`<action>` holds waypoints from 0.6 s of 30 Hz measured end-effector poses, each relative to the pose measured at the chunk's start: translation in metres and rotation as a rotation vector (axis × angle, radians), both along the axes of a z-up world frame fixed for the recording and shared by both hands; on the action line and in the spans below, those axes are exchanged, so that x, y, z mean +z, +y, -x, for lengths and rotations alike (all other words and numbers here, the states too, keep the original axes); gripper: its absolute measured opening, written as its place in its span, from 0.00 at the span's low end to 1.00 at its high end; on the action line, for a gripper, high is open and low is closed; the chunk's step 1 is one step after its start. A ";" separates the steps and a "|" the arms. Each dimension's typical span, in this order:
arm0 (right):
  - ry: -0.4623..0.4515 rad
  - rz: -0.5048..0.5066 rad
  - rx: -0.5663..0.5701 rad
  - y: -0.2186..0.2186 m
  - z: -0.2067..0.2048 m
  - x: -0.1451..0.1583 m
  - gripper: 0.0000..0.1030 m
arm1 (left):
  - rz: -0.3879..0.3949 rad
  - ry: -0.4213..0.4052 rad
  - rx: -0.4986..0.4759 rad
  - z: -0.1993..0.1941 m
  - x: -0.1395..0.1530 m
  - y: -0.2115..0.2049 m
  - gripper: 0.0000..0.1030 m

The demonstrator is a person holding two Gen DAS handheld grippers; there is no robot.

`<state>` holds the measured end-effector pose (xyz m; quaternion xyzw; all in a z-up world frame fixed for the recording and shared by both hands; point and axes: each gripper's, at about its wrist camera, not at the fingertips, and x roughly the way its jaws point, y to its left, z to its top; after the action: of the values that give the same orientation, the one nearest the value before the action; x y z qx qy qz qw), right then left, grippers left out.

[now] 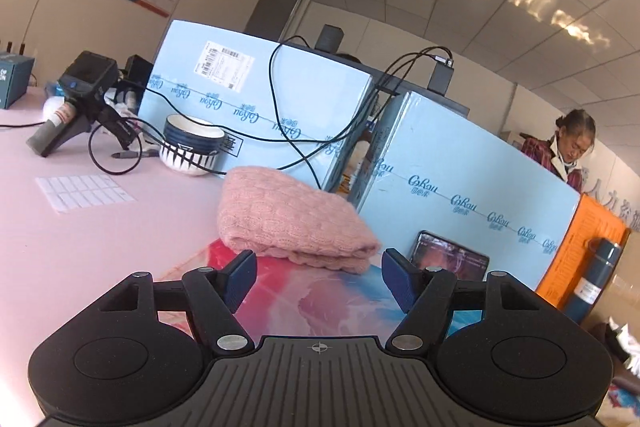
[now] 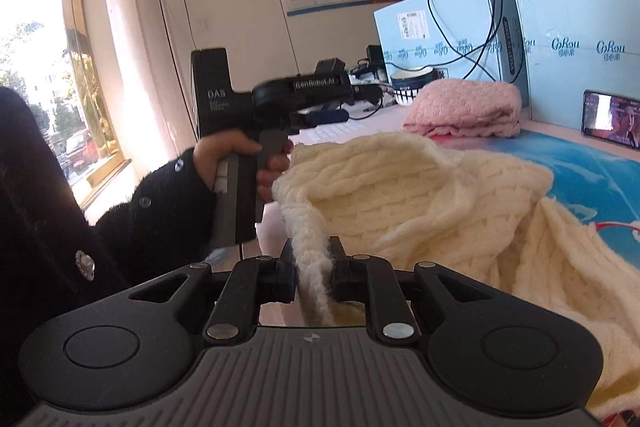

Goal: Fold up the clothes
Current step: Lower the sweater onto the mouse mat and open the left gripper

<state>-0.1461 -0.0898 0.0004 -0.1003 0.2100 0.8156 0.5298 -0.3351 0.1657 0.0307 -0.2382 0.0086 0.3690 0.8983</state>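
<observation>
- The right gripper [image 2: 313, 267] had its jaws clamped on an edge of the cream cable-knit sweater [image 2: 420, 195], which lay rumpled on the colourful printed mat [image 2: 592, 163].
- The left gripper [image 1: 320, 277] hung wide open, empty, facing the folded pink knit sweater [image 1: 292, 215] on that mat.
</observation>
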 end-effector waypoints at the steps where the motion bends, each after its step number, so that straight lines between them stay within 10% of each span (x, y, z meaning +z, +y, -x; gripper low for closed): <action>1: -0.006 0.038 0.012 0.000 0.004 -0.007 0.14 | 0.012 -0.026 -0.036 0.002 0.005 -0.001 0.74; 5: -0.011 0.083 -0.001 -0.002 0.007 -0.020 0.16 | -0.150 0.067 -0.180 -0.024 0.027 -0.042 0.88; 10: 0.019 0.050 -0.026 -0.019 0.002 -0.009 0.56 | -0.354 0.284 -0.367 -0.075 0.032 -0.078 0.93; 18: 0.046 -0.114 -0.289 -0.070 -0.041 0.021 0.80 | -0.088 0.399 -0.521 -0.114 0.003 -0.045 0.95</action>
<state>-0.1046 -0.1600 0.0219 -0.0199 0.1878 0.7435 0.6415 -0.2214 0.1208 0.0339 -0.1116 0.2292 0.1662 0.9526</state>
